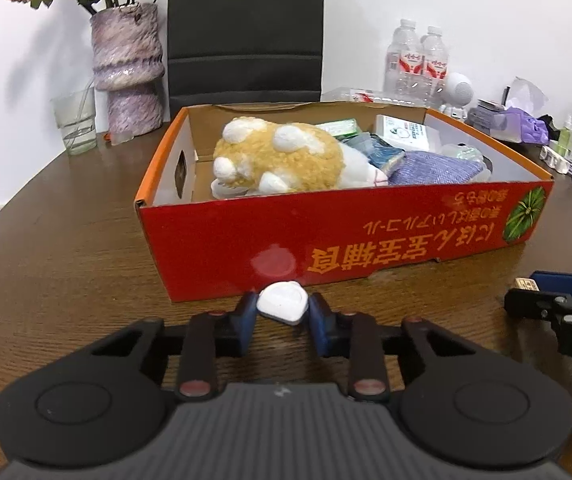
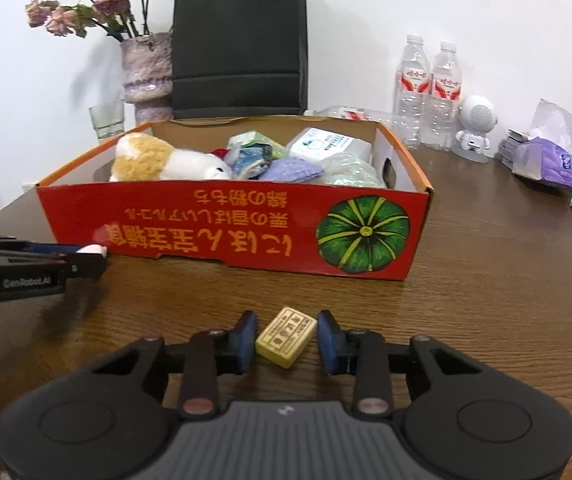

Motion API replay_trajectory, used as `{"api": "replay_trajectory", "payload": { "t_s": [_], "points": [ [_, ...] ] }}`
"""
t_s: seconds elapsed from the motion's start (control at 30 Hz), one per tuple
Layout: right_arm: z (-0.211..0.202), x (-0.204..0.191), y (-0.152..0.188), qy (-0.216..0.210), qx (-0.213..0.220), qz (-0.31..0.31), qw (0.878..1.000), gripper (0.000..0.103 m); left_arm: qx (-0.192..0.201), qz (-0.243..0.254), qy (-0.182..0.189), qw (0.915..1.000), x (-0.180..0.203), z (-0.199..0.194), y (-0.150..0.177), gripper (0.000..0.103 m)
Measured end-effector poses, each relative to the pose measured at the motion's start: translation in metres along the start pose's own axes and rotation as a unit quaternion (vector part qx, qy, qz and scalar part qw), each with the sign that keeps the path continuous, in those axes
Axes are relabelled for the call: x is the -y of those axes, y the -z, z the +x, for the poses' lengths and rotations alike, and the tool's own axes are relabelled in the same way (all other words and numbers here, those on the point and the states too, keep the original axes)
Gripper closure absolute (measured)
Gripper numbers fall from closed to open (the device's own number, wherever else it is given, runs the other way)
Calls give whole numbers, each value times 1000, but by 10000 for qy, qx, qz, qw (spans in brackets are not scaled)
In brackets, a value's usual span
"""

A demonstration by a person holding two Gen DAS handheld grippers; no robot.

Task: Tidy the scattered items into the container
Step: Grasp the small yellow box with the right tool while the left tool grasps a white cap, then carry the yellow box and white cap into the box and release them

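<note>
Plainly two claws at work, one small thing apiece: left claw (image 1: 282,313) clenched on one white rounded piece (image 1: 282,305), blue pads pressed to both its sides, low over the wooden table (image 1: 66,280) and just in front of the near red wall of one cardboard box (image 1: 326,240); right claw (image 2: 286,340) closed on one yellow block (image 2: 286,338), pads against its two opposite corners, block flat on the table and a little apart from the same box wall, near the printed green pumpkin. Inside the box, one tan and white plush toy (image 1: 282,160) at the left end, one purple knitted cloth (image 1: 438,168) to its right, one white packet (image 1: 404,132) at the back, other packets too crowded to count. Behind the box, one black bag (image 2: 240,40), one purple vase (image 1: 128,68) of dried roses, one clear glass (image 1: 76,120) beside it, and two water bottles (image 1: 404,60) (image 1: 435,60) side by side, touching
</note>
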State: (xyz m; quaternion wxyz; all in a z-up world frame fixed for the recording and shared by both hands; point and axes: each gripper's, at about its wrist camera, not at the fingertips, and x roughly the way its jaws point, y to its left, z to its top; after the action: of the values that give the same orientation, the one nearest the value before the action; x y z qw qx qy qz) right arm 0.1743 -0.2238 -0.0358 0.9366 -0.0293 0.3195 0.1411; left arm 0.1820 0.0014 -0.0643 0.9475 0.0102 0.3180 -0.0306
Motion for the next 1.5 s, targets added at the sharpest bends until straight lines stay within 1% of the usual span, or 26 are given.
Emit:
{"api": "replay_trajectory", "payload": {
  "t_s": [0.2, 0.57, 0.67, 0.77, 0.87, 0.97, 1.03, 1.13, 1.23, 1.3, 1.37, 1.5],
  "points": [
    [-2, -1, 1, -92, 6, 6, 10000, 71, 12, -163, 162, 9997, -7, -3, 1, 74],
    [-3, 3, 1, -207, 50, 157, 9996, 72, 28, -259, 114, 9996, -8, -9, 4, 74],
    [-9, 4, 5, -336, 77, 226, 9992, 72, 82, -303, 228, 9992, -6, -22, 11, 74],
    [-21, 6, 9, -396, 180, 303, 9986, 72, 254, -412, 407, 9980, -8, -43, 15, 74],
    [-40, 10, 6, -521, 346, 397, 9973, 72, 478, -509, 625, 9956, -12, -68, 10, 74],
    [-60, 16, -12, -607, 686, 381, 9951, 72, 946, -375, 645, 9927, -12, -96, -8, 74],
    [-71, 20, -32, -680, 942, 358, 9926, 72, 1234, -315, 666, 9896, -12, -108, -26, 74],
    [-76, 24, -66, -752, 1240, 333, 9889, 72, 1522, -329, 776, 9847, -13, -114, -57, 74],
    [-68, 23, -99, -721, 1465, 300, 9861, 72, 1765, -356, 784, 9805, -11, -109, -86, 74],
    [-55, 23, -116, -673, 1536, 294, 9854, 72, 1812, -439, 808, 9791, -10, -97, -102, 74],
    [-34, 23, -131, -590, 1514, 349, 9861, 72, 1759, -539, 831, 9794, -11, -79, -112, 74],
    [17, 26, -150, -646, 1170, 509, 9897, 72, 1537, -744, 846, 9817, -16, -34, -129, 76]
  ]
}}
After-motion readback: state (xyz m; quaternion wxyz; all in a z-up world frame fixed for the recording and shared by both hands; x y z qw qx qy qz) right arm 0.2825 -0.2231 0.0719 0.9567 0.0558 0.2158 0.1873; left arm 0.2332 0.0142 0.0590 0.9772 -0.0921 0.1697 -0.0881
